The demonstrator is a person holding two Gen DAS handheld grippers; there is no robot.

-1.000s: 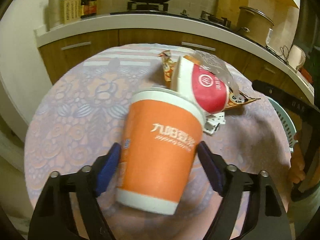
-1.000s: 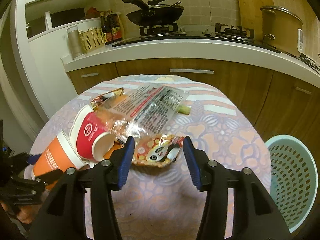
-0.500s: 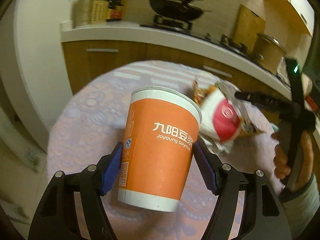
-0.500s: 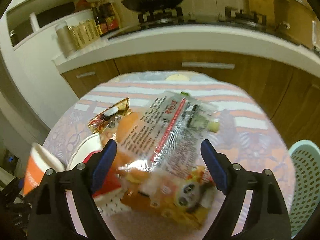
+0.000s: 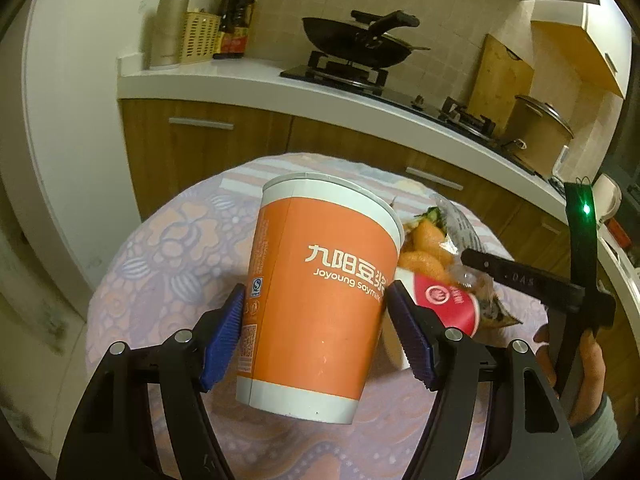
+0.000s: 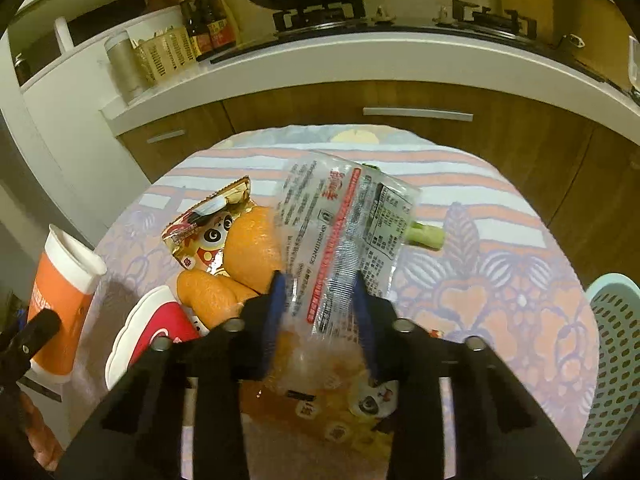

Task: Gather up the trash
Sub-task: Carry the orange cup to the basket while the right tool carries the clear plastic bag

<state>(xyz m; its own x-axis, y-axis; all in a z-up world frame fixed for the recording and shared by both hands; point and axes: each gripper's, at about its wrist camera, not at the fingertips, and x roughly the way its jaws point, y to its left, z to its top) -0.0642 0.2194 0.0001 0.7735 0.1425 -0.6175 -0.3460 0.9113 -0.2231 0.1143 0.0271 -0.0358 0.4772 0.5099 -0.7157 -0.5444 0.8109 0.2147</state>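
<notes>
My left gripper point(image 5: 316, 304) is shut on an orange and white paper cup point(image 5: 320, 296) and holds it upright, clear of the round table point(image 5: 160, 248). The same cup shows at the left edge of the right wrist view point(image 6: 60, 296). My right gripper point(image 6: 318, 284) is over the trash pile, its jaws closing on a clear printed plastic wrapper point(image 6: 344, 224) that is pinched and crumpled between the blue pads. Beside it lie orange peels point(image 6: 256, 240), a panda snack wrapper point(image 6: 208, 232) and a red paper cup point(image 6: 160, 324) on its side.
A teal perforated basket point(image 6: 616, 360) stands off the table's right edge. A green stalk point(image 6: 426, 236) lies behind the wrapper. A kitchen counter point(image 5: 248, 80) with a wok, bottles and a pot runs behind the table. A hand point(image 5: 580, 364) grips the right tool.
The left gripper has lifted the orange cup off the table, away from the pile. The right gripper moved forward over the clear wrapper, spread wide, then closed on it.
</notes>
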